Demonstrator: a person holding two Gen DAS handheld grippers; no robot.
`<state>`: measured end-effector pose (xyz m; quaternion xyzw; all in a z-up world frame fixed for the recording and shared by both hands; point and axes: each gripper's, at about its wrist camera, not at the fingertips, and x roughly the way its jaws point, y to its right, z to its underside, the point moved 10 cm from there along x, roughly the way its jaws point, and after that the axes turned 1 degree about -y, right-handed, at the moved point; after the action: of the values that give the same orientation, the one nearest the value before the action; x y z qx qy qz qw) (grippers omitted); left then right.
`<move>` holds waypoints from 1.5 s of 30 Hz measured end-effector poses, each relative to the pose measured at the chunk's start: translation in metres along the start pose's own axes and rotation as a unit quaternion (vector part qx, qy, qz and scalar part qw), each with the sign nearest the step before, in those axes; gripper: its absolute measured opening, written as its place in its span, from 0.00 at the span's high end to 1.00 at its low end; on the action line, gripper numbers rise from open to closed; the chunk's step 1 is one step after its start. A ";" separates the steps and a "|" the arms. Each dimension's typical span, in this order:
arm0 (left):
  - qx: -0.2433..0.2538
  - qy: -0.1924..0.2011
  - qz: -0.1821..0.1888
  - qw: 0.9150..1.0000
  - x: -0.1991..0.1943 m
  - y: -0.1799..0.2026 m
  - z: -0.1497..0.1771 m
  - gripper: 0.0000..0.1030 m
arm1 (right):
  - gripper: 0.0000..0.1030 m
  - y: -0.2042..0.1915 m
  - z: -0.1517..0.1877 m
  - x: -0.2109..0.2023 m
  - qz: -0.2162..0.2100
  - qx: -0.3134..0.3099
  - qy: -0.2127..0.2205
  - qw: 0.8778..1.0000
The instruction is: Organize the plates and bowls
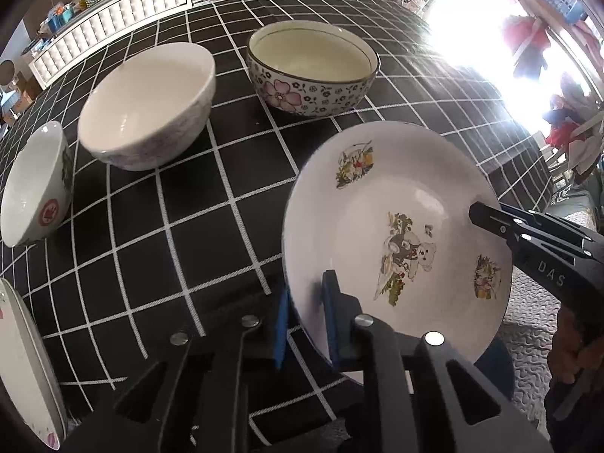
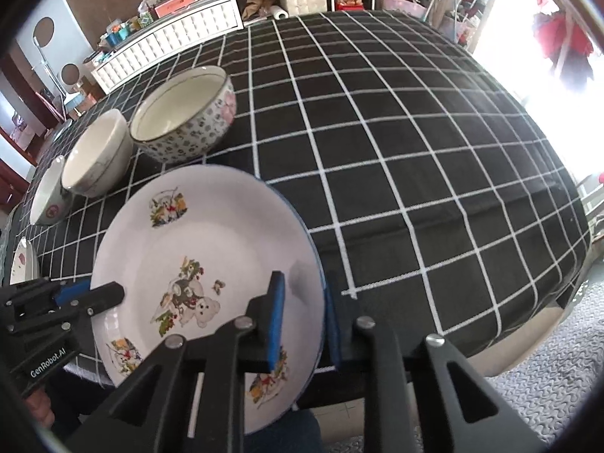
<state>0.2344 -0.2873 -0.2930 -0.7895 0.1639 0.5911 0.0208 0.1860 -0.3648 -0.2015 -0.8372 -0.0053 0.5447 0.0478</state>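
Over the checked table (image 2: 415,151) — both grippers' fingers (image 1: 332,317) (image 2: 277,321) clamped on plate (image 1: 396,207) rim.

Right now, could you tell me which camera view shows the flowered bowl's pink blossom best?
The left wrist view: the flowered bowl faces it, with the pink blossom whole on the near wall. The right wrist view shows the bowl farther off, with pink only at its right edge.

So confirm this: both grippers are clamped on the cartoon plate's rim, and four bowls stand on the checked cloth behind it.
Wrong on the count. Both wrist views show three bowls: the floral bowl, the plain white bowl and the small bowl with a red mark. The left gripper and right gripper do clamp the cartoon plate.
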 end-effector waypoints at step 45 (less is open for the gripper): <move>-0.230 0.094 -0.099 0.963 -0.174 -0.306 0.149 0.86 | 0.76 -0.334 0.023 -0.016 -0.087 -0.215 0.003 0.973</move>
<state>0.1401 0.0767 -0.2231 -0.8373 -0.0546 0.5310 -0.1186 0.1728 -0.0313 -0.1671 -0.8259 -0.1953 0.5219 -0.0861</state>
